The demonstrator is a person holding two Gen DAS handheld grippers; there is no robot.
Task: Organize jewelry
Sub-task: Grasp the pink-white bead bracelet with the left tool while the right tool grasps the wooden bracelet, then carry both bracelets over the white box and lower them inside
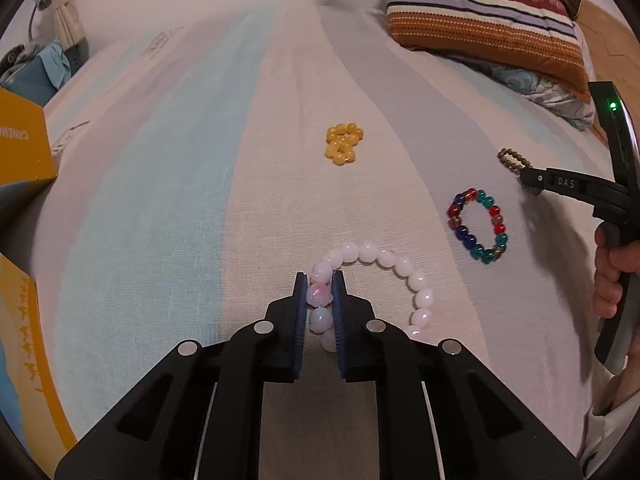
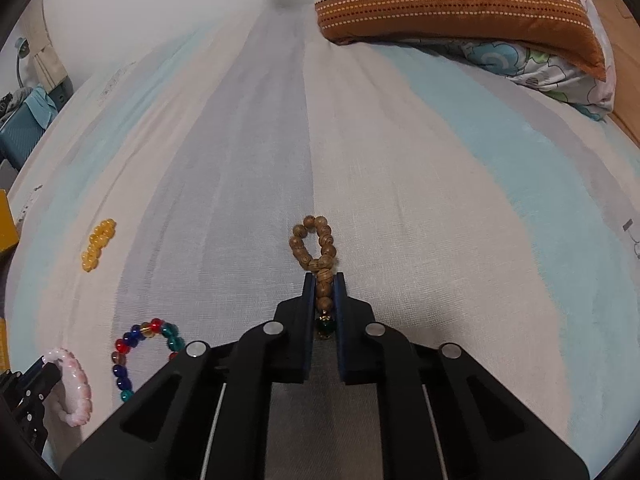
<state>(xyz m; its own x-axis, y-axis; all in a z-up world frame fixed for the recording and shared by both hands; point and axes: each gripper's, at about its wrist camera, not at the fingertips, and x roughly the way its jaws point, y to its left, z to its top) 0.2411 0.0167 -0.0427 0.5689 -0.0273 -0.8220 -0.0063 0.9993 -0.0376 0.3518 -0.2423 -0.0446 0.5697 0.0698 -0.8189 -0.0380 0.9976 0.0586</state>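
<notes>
A pink-white bead bracelet (image 1: 394, 266) lies on the striped bed sheet, and my left gripper (image 1: 319, 282) is shut on its left side, pads pressing a speckled pink bead. My right gripper (image 2: 323, 280) is shut on a brown wooden bead bracelet (image 2: 310, 240) whose loop lies ahead of the fingertips. In the left wrist view the right gripper (image 1: 532, 178) shows at the right edge on those brown beads (image 1: 510, 158). A multicoloured glass bead bracelet (image 1: 478, 226) lies between the two. A yellow bead bracelet (image 1: 344, 143) sits bunched farther out.
A yellow cardboard box (image 1: 24, 152) stands at the left edge of the bed. Striped and floral pillows (image 2: 460, 4) lie at the far right. A person's hand (image 1: 610, 276) holds the right gripper's handle. The pale striped sheet (image 2: 240, 140) stretches far ahead.
</notes>
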